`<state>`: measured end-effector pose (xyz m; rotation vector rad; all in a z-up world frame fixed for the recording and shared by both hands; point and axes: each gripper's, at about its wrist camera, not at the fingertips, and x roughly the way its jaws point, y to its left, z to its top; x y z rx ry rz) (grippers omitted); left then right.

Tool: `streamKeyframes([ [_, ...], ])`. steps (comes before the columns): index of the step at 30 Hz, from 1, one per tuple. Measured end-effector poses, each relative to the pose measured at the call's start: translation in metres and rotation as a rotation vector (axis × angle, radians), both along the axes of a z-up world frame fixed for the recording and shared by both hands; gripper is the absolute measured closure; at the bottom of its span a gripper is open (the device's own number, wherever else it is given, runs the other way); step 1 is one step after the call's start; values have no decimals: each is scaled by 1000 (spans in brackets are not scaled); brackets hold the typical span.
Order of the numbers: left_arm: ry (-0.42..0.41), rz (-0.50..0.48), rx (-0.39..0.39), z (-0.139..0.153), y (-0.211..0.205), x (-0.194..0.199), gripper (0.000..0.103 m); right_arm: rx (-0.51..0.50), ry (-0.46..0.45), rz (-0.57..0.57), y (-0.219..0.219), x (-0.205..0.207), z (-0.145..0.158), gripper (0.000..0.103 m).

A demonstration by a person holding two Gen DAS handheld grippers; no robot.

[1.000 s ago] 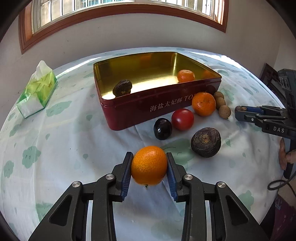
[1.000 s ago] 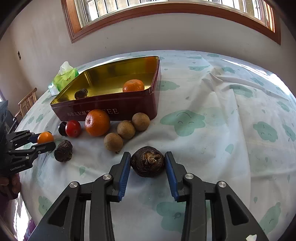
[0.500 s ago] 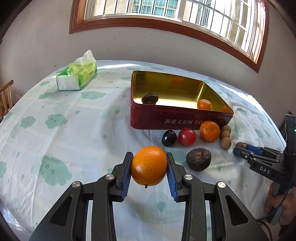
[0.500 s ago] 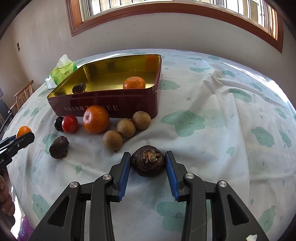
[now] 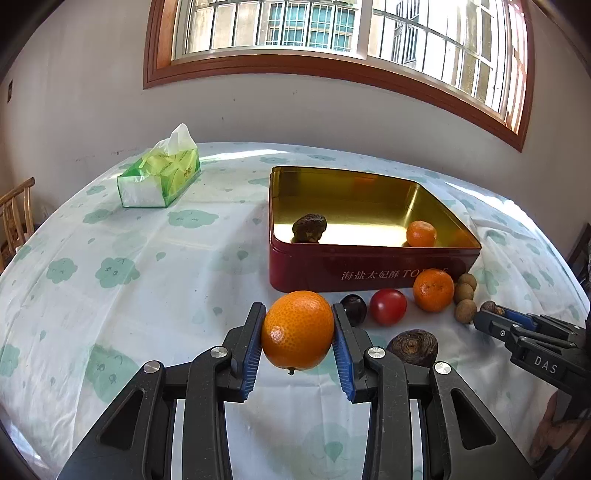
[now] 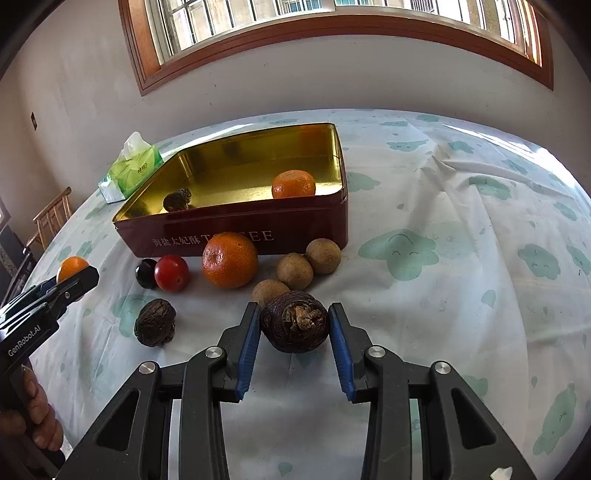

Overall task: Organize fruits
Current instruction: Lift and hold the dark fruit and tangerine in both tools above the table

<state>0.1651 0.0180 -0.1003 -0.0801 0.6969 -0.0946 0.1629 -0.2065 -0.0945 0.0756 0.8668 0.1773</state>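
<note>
Fingers of your left gripper (image 5: 297, 332) clamp the tangerine (image 5: 297, 329), newly lifted; right gripper (image 6: 293, 326) has just tightened on the dark fruit (image 6: 294, 320); tin (image 5: 369, 266) at one o'clock awaits.

A home dining room. A cloud-print tablecloth (image 5: 155, 258), tissue pack (image 5: 159, 177), wooden chair (image 6: 51, 218) and barred window (image 5: 332, 33) show it.

The tin (image 5: 369, 271) is dark red outside, gold inside. The counter (image 5: 147, 295) cloth is white with green clouds. The tissue pack (image 5: 162, 177) is green.
</note>
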Motion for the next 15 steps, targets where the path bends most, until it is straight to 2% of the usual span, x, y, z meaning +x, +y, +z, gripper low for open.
streamKeyframes([
  [4,-14,-2,8,0,-3,12,67,16,18,-15,-5,2,-4,68],
  [8,-5,2,29,-6,-8,22,67,-51,3,31,9,0,-6,68],
  [15,36,12,-16,-12,-1,28,67,-52,4,34,9,2,-6,68],
])
